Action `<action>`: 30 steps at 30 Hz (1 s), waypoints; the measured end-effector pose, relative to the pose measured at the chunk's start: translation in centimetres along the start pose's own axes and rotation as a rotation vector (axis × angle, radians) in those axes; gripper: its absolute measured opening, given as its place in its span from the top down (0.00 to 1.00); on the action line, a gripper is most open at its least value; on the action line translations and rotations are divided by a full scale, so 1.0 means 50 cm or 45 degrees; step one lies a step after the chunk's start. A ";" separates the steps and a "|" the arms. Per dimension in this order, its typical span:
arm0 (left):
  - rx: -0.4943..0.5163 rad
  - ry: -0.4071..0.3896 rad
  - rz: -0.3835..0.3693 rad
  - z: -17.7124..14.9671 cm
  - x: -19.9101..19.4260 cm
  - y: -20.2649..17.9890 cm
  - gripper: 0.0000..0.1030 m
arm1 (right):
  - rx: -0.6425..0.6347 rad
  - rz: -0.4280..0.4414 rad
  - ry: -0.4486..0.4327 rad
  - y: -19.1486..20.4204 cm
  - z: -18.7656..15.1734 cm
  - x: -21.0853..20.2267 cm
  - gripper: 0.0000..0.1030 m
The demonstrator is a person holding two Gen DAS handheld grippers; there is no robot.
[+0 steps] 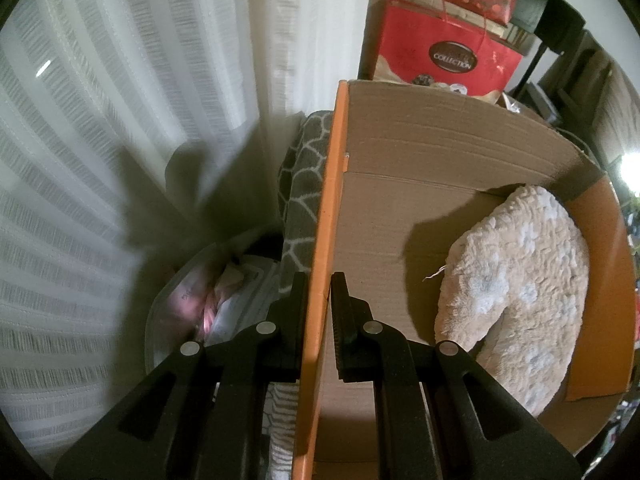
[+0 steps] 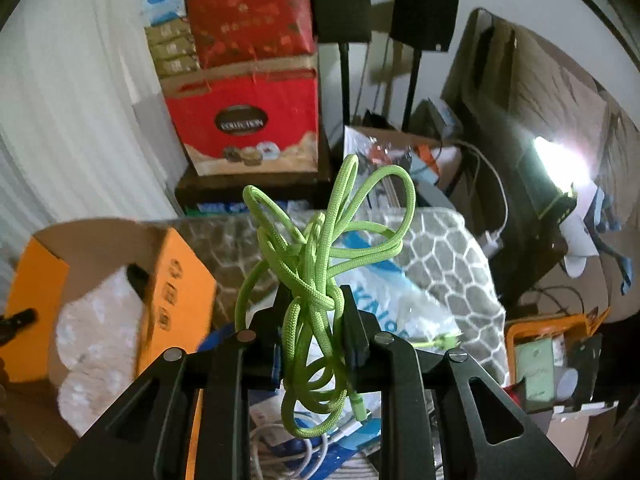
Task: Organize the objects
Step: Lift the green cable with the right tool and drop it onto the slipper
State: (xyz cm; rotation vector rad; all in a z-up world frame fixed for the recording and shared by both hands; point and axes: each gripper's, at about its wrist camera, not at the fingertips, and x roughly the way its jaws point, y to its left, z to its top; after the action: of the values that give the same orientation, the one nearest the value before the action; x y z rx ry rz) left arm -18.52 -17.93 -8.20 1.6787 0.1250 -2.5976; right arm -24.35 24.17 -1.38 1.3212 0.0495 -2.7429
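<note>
My left gripper [image 1: 320, 296] is shut on the side wall of an orange cardboard box [image 1: 440, 152], with one finger outside and one inside. A fluffy white plush cushion [image 1: 516, 288] lies in the box. My right gripper [image 2: 314, 300] is shut on a tangled bright green braided cable [image 2: 320, 240]. The cable's loops stick up above the fingers and hang below them. In the right wrist view the orange box [image 2: 180, 280] with the cushion [image 2: 100, 320] stands lower left of the cable.
A grey honeycomb-patterned blanket [image 2: 440, 248] and a blue-printed plastic bag [image 2: 392, 292] lie under the cable, with a white cable [image 2: 280, 448] below. Red gift bags [image 2: 248, 120] are stacked behind. Two black speakers on stands [image 2: 340, 4] are at the back. A white curtain [image 1: 120, 120] hangs left.
</note>
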 end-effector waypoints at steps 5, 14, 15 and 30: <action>-0.003 0.004 0.001 0.002 0.002 -0.002 0.90 | -0.030 0.009 -0.051 0.022 0.031 -0.044 0.79; -0.002 0.010 0.002 -0.001 0.001 -0.001 0.90 | -0.089 0.068 -0.124 0.076 0.079 -0.118 0.79; -0.002 0.010 0.002 -0.001 0.001 -0.001 0.90 | -0.098 0.078 -0.133 0.085 0.085 -0.128 0.79; -0.003 0.013 -0.001 0.000 0.003 0.000 0.90 | -0.211 0.233 -0.200 0.222 0.136 -0.231 0.79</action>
State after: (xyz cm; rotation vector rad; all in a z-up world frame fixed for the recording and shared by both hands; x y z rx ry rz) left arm -18.60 -17.94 -8.34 1.6910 0.1294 -2.5887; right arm -21.38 13.46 12.03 1.0129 0.1345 -2.6135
